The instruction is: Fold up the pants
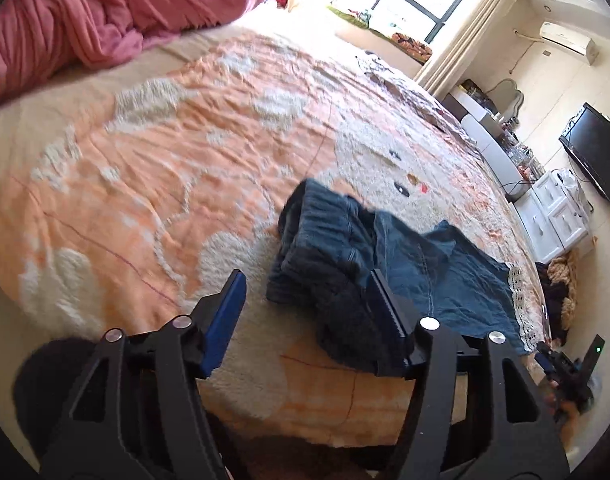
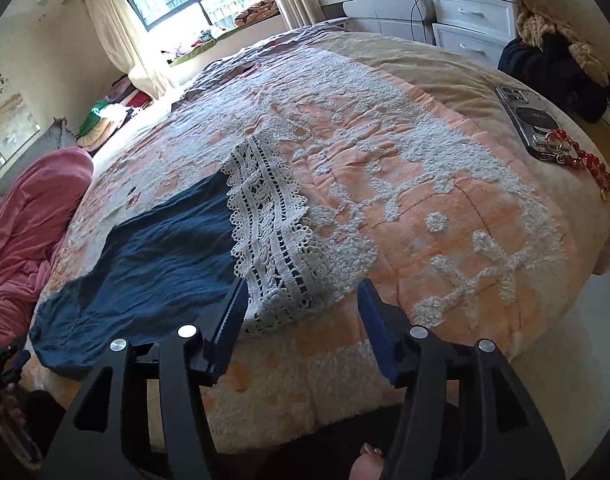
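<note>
Item: dark blue pants with white lace hem, lying on the bed near its front edge, waist end bunched in a heap before the left claw, leg end spread flat before the right claw. Both claws stood apart and held nothing, the left one's right finger touching or just over the bunched cloth, the right one's left finger at the lace. Handling note, as judgement: the heap wants flattening first, each claw pinching one layer edge only, then lace end carried squarely over the waist; a phone lay well apart.
</note>
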### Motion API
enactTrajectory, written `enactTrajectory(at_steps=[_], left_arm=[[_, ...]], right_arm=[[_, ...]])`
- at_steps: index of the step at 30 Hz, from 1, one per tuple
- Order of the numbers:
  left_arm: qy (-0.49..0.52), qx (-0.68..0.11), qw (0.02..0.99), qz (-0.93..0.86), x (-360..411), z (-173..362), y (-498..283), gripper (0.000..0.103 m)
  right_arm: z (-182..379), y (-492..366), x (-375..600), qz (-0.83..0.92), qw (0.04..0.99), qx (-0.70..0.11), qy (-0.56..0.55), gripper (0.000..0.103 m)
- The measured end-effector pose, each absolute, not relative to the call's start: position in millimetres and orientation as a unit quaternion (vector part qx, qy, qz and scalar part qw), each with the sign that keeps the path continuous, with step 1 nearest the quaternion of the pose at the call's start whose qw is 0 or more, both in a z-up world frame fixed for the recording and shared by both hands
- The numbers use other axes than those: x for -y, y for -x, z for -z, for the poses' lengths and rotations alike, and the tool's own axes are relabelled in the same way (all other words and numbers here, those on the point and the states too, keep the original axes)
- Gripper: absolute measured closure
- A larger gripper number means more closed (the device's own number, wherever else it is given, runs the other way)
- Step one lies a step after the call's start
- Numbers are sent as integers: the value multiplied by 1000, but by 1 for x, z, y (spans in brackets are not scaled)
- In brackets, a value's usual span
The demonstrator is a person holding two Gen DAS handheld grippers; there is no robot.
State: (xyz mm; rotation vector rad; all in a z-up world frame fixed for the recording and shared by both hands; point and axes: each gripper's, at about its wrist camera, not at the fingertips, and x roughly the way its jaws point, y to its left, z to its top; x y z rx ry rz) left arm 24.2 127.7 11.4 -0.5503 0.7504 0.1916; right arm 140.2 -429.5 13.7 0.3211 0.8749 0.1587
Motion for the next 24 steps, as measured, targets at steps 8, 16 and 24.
enactTrajectory(at_steps=[8,16,24], left_arm=[[195,-364,909,-60,-87,-38,-36,24],[140,-392,909,22,-17,-34,-73,12],[59,-416,900,118,73,-32,-139,10]], right_arm=[[-22,-117,424,-91,893,-414,-155,32],[-13,-116,407,-107,886,-416,-173,28],[-4,-123,407,-94,882,-414,-205,28]])
